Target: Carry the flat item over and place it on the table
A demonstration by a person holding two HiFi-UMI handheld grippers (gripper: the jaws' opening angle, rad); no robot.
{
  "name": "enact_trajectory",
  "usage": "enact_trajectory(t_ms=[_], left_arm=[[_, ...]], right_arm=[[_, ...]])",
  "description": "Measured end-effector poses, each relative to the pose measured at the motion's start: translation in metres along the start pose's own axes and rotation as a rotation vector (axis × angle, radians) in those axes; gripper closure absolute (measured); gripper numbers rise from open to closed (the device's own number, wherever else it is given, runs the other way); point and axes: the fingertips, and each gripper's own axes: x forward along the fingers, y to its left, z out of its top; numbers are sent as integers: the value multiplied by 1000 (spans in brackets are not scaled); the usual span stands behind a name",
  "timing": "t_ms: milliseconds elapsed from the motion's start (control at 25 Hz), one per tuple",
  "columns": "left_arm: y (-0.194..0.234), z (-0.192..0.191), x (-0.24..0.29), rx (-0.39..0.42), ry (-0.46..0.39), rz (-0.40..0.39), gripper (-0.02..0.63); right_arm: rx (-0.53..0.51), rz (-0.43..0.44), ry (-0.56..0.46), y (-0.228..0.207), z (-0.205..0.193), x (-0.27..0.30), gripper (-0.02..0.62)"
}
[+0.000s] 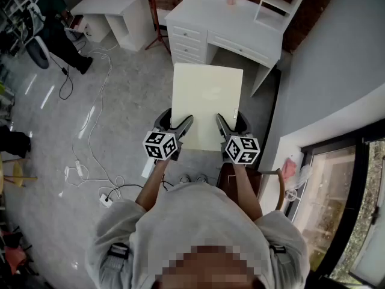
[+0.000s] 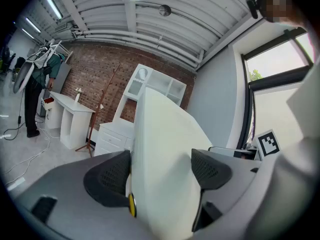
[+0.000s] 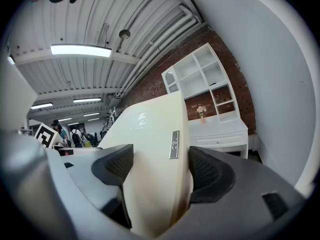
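Cream flat panel [image 1: 206, 95] held out over the floor, left gripper [image 1: 175, 121] and right gripper [image 1: 231, 120] jaws clamped on its near edge, white worktop [image 1: 207, 17] just ahead.

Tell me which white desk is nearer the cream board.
The drawered desk, straight beyond the cream board's far edge, with a shelf unit on its right end. The plain desk stands farther off at the left.

Both my forearms [image 1: 152, 185] reach straight ahead, side by side. My left gripper [image 1: 176, 119] sits at 11 o'clock and my right gripper [image 1: 231, 119] at 1 o'clock, both tipped slightly downward, jaws spread wide and clamped on the flat panel's [image 1: 206, 95] near edge.
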Motion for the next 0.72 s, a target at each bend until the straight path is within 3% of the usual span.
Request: enact_trajectory(t_ms=[720], left_arm=[[2, 0, 3, 9, 1, 15, 222]], right_arm=[[18, 18, -4, -4, 0, 5, 229]])
